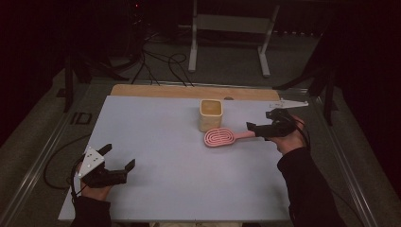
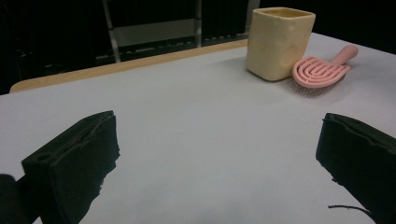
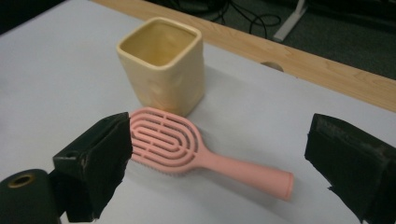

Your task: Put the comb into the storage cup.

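Dim room, dark floor strewn with cables behind a pale grey table point(image 1: 165, 142) edged at the far side by a wooden strip point(image 1: 156, 91). Lay flat on that table, right of centre: a pink hairbrush point(image 1: 222, 137), bristles down, slotted oval head just beside a cream square cup point(image 1: 210, 115), handle pointing toward the person's right. Stood upright, the cup, touching or nearly touching the brush head; could not tell which. Hovered at the handle's end, the right claw point(image 1: 255, 128), jaws spread wide and grasping nothing. Seen from the right gripper view: brush point(image 3: 187, 151) lying crosswise between and beyond the two black jaws, head next to the left one, handle tip short of the right one, no contact with either. Rested near the table's front left corner, the left claw point(image 1: 118, 158), released too, well apart from brush point(image 2: 322, 70) and cup point(image 2: 279, 42), both far off in its own view.
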`<state>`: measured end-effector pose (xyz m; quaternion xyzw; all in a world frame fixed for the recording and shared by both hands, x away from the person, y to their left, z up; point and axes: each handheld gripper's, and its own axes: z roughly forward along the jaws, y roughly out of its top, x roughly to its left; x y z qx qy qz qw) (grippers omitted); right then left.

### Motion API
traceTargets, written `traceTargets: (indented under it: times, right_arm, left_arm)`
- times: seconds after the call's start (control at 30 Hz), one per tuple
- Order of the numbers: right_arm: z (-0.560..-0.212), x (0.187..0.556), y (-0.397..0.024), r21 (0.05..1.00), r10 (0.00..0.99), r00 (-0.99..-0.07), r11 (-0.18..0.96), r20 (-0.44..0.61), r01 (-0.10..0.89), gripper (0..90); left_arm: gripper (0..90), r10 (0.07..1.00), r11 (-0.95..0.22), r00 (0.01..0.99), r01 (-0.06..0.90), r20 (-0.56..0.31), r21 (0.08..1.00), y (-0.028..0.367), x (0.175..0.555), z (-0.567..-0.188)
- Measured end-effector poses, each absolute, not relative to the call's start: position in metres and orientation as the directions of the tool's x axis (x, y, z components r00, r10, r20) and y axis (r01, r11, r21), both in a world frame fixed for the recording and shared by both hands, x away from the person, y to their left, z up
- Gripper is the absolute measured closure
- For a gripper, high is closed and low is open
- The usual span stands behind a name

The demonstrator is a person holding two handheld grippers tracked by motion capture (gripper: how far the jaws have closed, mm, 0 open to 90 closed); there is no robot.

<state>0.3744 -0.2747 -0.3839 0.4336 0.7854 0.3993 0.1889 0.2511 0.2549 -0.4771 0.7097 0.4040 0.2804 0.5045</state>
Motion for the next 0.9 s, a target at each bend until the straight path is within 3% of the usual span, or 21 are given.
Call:
traceTargets:
  times: [0.57, 0.9]
  right_arm:
    - [-0.388, 0.398, -0.268, 0.704, 0.792, -0.611, 0.446, -0.021, 0.553, 7.4]
    - [-0.399, 0.412, -0.265, 0.662, 0.772, -0.636, 0.478, -0.004, 0.577, 7.4]
  left_arm:
    - [0.0, 0.857, -0.166, 0.516, 0.292, -0.009, 0.942, 0.255, 0.252, -0.478]
    - [0.0, 0.857, -0.168, 0.515, 0.291, -0.007, 0.942, 0.255, 0.252, -0.478]
